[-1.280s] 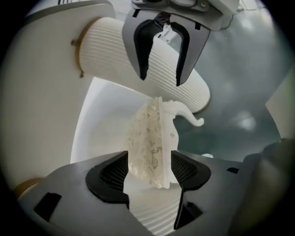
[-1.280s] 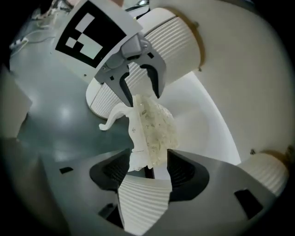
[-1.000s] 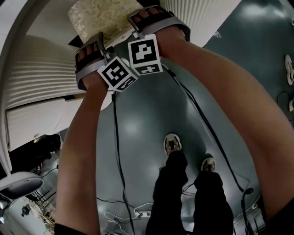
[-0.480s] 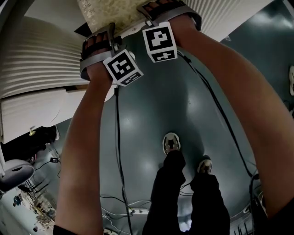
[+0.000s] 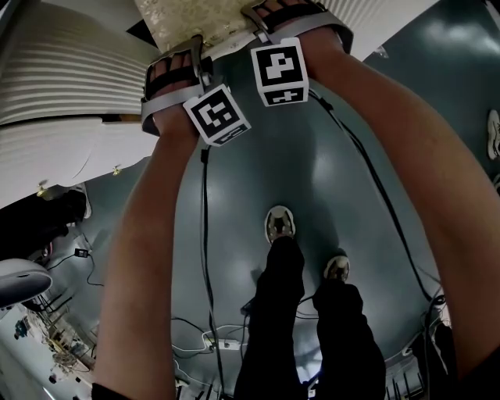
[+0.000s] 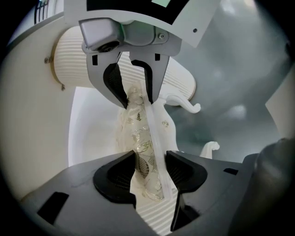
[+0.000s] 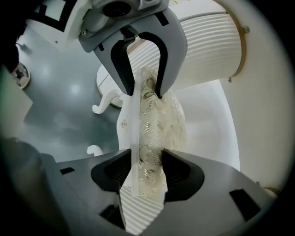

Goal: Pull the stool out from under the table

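While its cushioned seat is caught on the near edge by both tools, the low white-framed stool (image 5: 191, 19) with the cream, gold-leaf-patterned fabric top sits part-way under the white table (image 5: 62, 86), whose ribbed skirt curves over it on either side. From where the person stands it lies straight ahead, at arm's reach.

The left gripper (image 6: 150, 170) has just been closing, and the seat's edge now stands between its black pads: fabric against one pad, the pale frame rim against the other, so it is pinching the stool (image 6: 143, 138). The right gripper (image 7: 140, 173) has been closing too and grips the same edge just beside it, rim on one side and patterned cloth on the other (image 7: 154, 120). Both tools point forward and somewhat downward, side by side, each carrying a cube with black-and-white square markers (image 5: 217, 115) (image 5: 280, 72).

Two white scrolled feet (image 6: 184, 103) rest on the floor beyond the seat; I cannot tell whether they belong to the stool or the table.

Below the outstretched bare forearms lies a glossy dark grey-green floor (image 5: 328, 172). Thin black cables (image 5: 205, 234) trail from the grippers down across it. The person's legs in black trousers (image 5: 273, 328) end in pale shoes (image 5: 280, 223), one foot ahead of the other, and a white power strip (image 5: 223, 344) lies near them.
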A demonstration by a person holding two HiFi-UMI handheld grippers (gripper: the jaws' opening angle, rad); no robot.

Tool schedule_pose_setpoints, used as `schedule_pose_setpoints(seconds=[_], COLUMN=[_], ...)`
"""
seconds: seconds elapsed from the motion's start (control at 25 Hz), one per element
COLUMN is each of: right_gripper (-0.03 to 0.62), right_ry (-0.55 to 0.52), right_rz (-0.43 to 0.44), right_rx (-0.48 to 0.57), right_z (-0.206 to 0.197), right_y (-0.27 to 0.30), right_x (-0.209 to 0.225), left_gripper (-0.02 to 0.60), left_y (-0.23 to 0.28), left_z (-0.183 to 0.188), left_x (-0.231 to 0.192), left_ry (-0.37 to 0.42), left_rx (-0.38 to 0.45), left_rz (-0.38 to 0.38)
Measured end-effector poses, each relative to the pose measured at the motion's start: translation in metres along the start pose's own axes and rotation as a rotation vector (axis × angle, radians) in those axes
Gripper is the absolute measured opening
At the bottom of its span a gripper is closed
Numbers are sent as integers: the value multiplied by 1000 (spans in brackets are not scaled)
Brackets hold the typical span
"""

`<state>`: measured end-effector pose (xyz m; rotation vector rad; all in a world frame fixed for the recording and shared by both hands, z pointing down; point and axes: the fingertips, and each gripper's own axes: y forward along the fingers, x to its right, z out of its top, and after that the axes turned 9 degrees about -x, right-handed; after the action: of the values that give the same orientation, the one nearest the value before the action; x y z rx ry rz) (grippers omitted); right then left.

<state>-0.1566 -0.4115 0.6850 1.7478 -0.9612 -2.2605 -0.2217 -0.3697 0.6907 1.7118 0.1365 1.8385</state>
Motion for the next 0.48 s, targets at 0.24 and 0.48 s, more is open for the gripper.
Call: schedule_pose_setpoints(seconds=[0.24, 0.48], right_gripper=[212, 212], right_ry=[9, 3], right_rz=[8, 9], right_rx=[-2, -2], right_z=[-5, -6], right_y=[-40, -70], right_x=[-29, -53], left_gripper=[219, 219], left_y=[-43, -76], left_z=[8, 13], left_x=[23, 45], left_ry=[14, 22], left_rx=[2, 0], left_rz=[-7, -8])
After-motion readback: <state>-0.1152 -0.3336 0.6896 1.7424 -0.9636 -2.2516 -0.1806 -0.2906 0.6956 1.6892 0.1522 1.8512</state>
